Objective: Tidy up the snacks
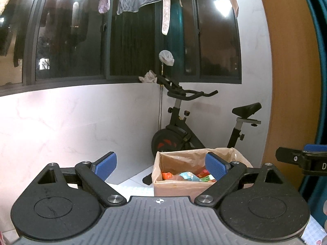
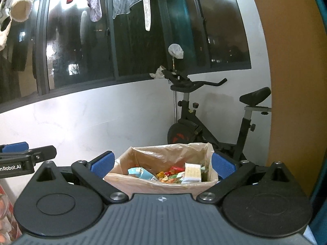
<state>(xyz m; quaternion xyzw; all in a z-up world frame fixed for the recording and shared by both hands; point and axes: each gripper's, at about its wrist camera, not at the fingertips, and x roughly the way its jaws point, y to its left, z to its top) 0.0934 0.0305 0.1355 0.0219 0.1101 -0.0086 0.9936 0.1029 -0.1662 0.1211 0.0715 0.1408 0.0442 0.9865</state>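
Both grippers up and level, facing a cardboard box (image 2: 161, 185) lined with a thin plastic bag (image 2: 163, 153) — box is the landmark for everything here. Left gripper (image 1: 162, 166) fingers spread wide, blue pads (image 1: 106, 166) bare, nothing between them; the right-hand pad overlaps the box's front right part in the left wrist view, contact unclear. Right gripper (image 2: 162, 166) also wide, empty, its two blue pads (image 2: 102, 165) flanking the box's left and right walls in the right wrist view, apart from it as far as I can tell. Snacks (image 2: 173, 174) sit inside the box: a light blue carton (image 2: 141, 173) at the left, red, orange and green packets in the middle, a pale yellow-white box (image 2: 193, 172) at the right, standing higher than the rest. From the left wrist view the same pile (image 1: 188, 175) shows as orange, blue and red wrappers low in the box. Behind the box — a black exercise bike (image 2: 204, 122), against a white wall. Above that wall, dark windows (image 2: 143, 40) with laundry (image 2: 94, 4) hanging across the top. Right of the box, a tan curved panel (image 2: 286, 81). The box rests on a white surface (image 1: 132, 189), only a strip visible. Each gripper's tip pokes into the other's view at the edge.
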